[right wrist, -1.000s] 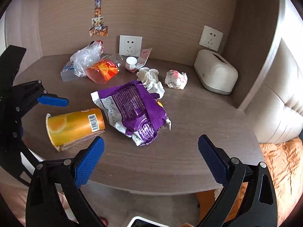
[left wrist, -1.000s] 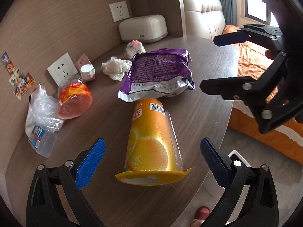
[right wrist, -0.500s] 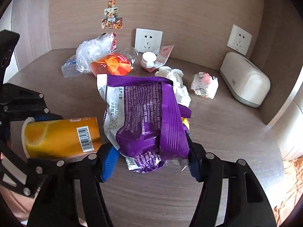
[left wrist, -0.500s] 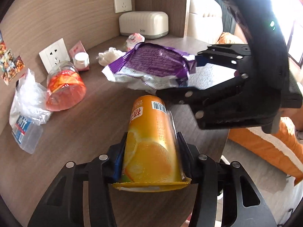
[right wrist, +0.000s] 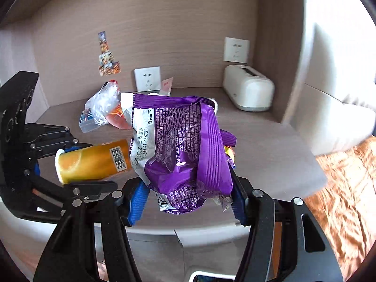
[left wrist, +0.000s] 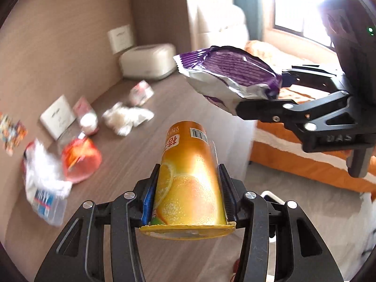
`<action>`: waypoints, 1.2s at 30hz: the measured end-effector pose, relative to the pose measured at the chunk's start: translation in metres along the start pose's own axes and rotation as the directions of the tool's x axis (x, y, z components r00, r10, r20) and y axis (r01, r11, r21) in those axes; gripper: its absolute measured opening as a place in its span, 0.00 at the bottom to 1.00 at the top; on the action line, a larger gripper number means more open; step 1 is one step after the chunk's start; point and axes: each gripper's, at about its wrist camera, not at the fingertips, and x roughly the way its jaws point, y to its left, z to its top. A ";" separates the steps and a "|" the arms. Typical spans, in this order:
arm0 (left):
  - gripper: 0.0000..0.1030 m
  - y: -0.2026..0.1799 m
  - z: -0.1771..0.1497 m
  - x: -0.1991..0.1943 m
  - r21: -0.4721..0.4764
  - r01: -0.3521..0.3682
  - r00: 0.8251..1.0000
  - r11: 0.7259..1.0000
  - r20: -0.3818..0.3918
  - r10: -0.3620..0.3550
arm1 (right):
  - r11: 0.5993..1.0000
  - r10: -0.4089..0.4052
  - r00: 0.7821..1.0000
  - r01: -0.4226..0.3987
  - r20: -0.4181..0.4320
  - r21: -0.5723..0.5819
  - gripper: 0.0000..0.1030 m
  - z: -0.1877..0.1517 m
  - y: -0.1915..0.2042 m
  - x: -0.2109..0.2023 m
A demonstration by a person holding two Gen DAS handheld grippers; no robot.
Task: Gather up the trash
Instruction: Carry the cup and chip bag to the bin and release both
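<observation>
**A:** Two pieces are up off the brown wooden table. Nearest, the left gripper is clamped across the tall orange paper juice cup, gripped near its rim so it carries sideways.

**B:** And at one o'clock?

**A:** The right gripper is pinched on the crumpled purple foil snack bag, held by its bunched end, I'd judge for carrying to a bin.

**B:** What's left?

**A:** At ten o'clock, a white crumpled tissue wad, seen only from the left wrist; the bag hides it otherwise.
</observation>
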 end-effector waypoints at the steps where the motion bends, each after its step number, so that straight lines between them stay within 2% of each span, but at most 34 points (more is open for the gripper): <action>1: 0.46 -0.009 0.004 -0.002 0.024 0.021 1.000 0.999 0.011 -0.022 | 0.999 -0.022 1.000 0.021 0.002 0.026 0.59 -0.005 -0.004 -0.012; 5: 0.46 -0.042 0.014 -0.001 0.106 0.110 0.993 0.988 0.025 -0.113 | 0.985 -0.102 0.995 0.102 -0.007 0.140 0.59 -0.032 -0.020 -0.053; 8: 0.46 -0.074 0.014 0.003 0.164 0.194 0.980 0.967 0.014 -0.199 | 0.958 -0.159 0.986 0.165 -0.042 0.233 0.59 -0.061 -0.032 -0.078; 15: 0.46 -0.154 -0.003 0.034 0.299 0.378 0.925 0.876 -0.075 -0.374 | 0.875 -0.269 0.950 0.310 -0.161 0.371 0.59 -0.136 -0.049 -0.115; 20: 0.46 -0.196 -0.025 0.073 0.361 0.461 0.887 0.811 -0.154 -0.435 | 0.815 -0.281 0.929 0.364 -0.242 0.451 0.59 -0.188 -0.064 -0.115; 22: 0.46 -0.209 -0.037 0.095 0.381 0.500 0.866 0.778 -0.203 -0.458 | 0.798 -0.275 0.921 0.378 -0.276 0.469 0.59 -0.211 -0.069 -0.107; 23: 0.46 -0.218 -0.046 0.109 0.397 0.526 0.851 0.752 -0.239 -0.468 | 0.792 -0.265 0.919 0.380 -0.292 0.478 0.59 -0.223 -0.072 -0.102; 27: 0.46 -0.239 -0.074 0.163 0.432 0.582 0.813 0.689 -0.328 -0.481 | 0.778 -0.216 0.907 0.383 -0.361 0.498 0.59 -0.282 -0.085 -0.071; 29: 0.46 -0.251 -0.091 0.186 0.451 0.597 0.802 0.664 -0.361 -0.476 | 0.781 -0.189 0.906 0.373 -0.379 0.501 0.59 -0.306 -0.090 -0.058; 30: 0.46 -0.258 -0.102 0.200 0.467 0.609 0.793 0.641 -0.380 -0.477 | 0.786 -0.171 0.906 0.363 -0.388 0.500 0.59 -0.321 -0.093 -0.046; 33: 0.46 -0.275 -0.136 0.240 0.508 0.628 0.778 0.590 -0.433 -0.456 | 0.815 -0.158 0.887 0.366 -0.434 0.450 0.59 -0.361 -0.097 -0.011; 36: 0.46 -0.279 -0.169 0.287 0.536 0.635 0.772 0.557 -0.476 -0.422 | 0.839 -0.117 0.880 0.336 -0.461 0.429 0.59 -0.403 -0.100 0.026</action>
